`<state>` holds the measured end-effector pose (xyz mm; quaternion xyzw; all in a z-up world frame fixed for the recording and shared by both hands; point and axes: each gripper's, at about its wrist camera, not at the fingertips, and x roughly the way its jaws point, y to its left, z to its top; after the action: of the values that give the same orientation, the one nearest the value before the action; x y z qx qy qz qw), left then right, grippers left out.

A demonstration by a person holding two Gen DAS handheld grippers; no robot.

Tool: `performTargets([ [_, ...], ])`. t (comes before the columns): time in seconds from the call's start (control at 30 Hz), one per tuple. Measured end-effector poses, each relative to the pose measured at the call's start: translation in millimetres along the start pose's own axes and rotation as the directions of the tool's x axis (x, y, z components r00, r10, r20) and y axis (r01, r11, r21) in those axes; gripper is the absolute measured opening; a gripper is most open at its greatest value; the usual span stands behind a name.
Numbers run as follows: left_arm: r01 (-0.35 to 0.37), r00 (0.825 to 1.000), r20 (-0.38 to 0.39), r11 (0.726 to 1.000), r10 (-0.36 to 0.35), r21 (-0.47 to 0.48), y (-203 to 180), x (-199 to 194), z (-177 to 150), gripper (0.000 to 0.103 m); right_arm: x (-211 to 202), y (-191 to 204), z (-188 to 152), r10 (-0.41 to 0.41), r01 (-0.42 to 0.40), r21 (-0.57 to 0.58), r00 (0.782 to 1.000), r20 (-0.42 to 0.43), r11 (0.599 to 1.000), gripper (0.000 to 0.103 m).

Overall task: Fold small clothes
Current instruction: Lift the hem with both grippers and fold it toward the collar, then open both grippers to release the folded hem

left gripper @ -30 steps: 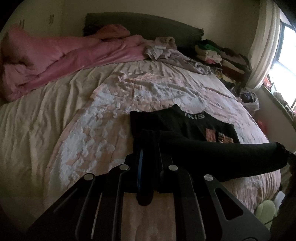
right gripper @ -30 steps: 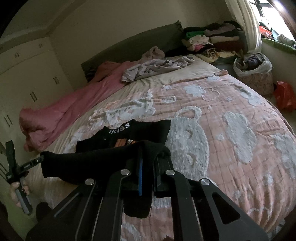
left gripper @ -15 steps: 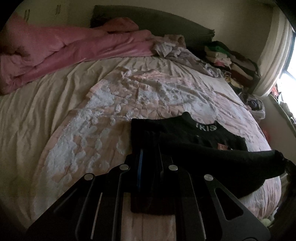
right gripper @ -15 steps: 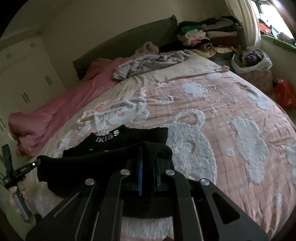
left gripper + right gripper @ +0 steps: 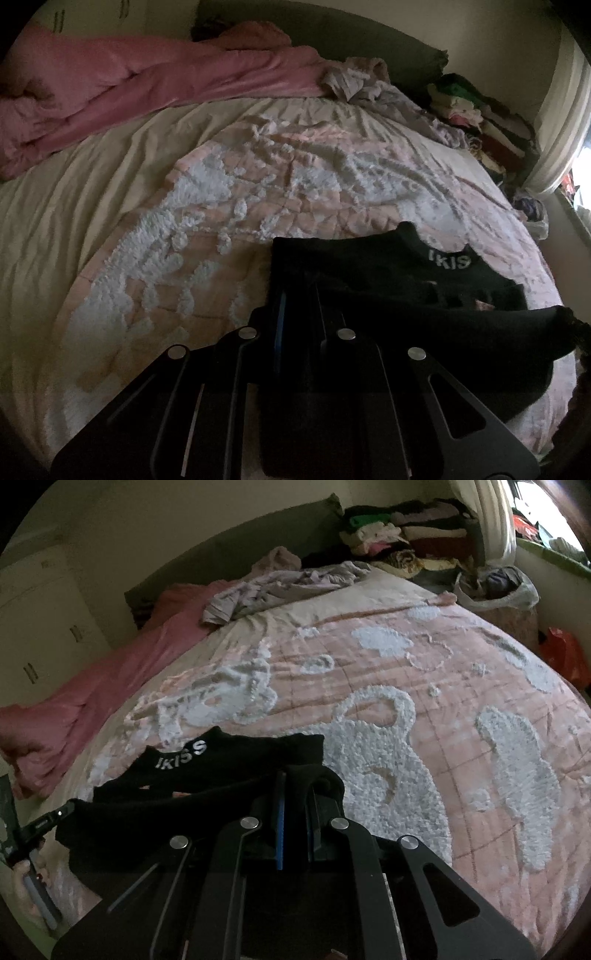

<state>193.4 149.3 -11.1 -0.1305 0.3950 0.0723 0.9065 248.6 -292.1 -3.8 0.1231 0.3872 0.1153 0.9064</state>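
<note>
Both claws, left gripper (image 5: 295,295) and right gripper (image 5: 295,790), clamp the black garment's (image 5: 229,753) near hem mid-fold; next, lay it ahead onto the collar.

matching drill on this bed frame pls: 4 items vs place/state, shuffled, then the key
Items:
1. black garment
2. pink duvet
3. folded clothes stack
4. left gripper

Places/states:
A. piled beside the bed, near the curtain
B. bunched along the headboard side
C. shut on black fabric
D. on the pink quilt, white lettering at its collar

Pairs: 1-D, 2-B, 3-A, 4-C
</note>
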Motion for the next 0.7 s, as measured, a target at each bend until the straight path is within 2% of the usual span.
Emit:
performTargets([
  [0.2, -0.038, 0.999, 0.006, 0.999, 0.038, 0.019, 3, 14, -7, 0.009, 18, -2, -7, -0.031, 0.031, -0.005, 0.999, -0.016, 1.000, 0.008],
  [0.27, -0.052, 0.999, 0.016, 0.998, 0.051, 0.028, 3, 13, -8, 0.016, 20, -2, -9, -0.038, 0.038, -0.005, 0.999, -0.021, 0.999, 0.013],
  [0.37, -0.063, 0.998, 0.035, 0.997, 0.061, 0.037, 3, 10, -9, 0.020, 19, -3, -10, -0.027, 0.027, 0.000, 1.000, -0.016, 1.000, 0.028],
  [0.4, -0.062, 0.997, 0.041, 0.997, 0.060, 0.041, 3, 8, -9, 0.020, 19, -3, -11, -0.017, 0.018, 0.005, 1.000, -0.014, 1.000, 0.040],
  [0.43, -0.063, 0.997, 0.052, 0.997, 0.061, 0.044, 3, 4, -8, 0.023, 17, -3, -11, -0.019, 0.019, 0.006, 1.000, -0.007, 1.000, 0.046],
  [0.47, -0.070, 0.996, 0.063, 0.996, 0.067, 0.047, 3, 1, -8, 0.026, 14, -2, -11, -0.045, 0.046, -0.004, 0.999, 0.008, 0.999, 0.051],
  [0.5, -0.076, 0.994, 0.076, 0.996, 0.072, 0.049, 3, -2, -8, 0.028, 12, -1, -11, -0.067, 0.067, -0.013, 0.998, 0.021, 0.998, 0.063],
  [0.53, -0.082, 0.993, 0.094, 0.995, 0.077, 0.051, 3, -7, -8, 0.031, 9, -2, -11, -0.078, 0.079, -0.022, 0.996, 0.038, 0.997, 0.067],
  [0.7, -0.109, 0.984, 0.149, 0.992, 0.099, 0.061, -1, -25, -6, 0.034, -9, 2, -12, -0.070, 0.074, -0.054, 0.995, 0.077, 0.996, 0.067],
])
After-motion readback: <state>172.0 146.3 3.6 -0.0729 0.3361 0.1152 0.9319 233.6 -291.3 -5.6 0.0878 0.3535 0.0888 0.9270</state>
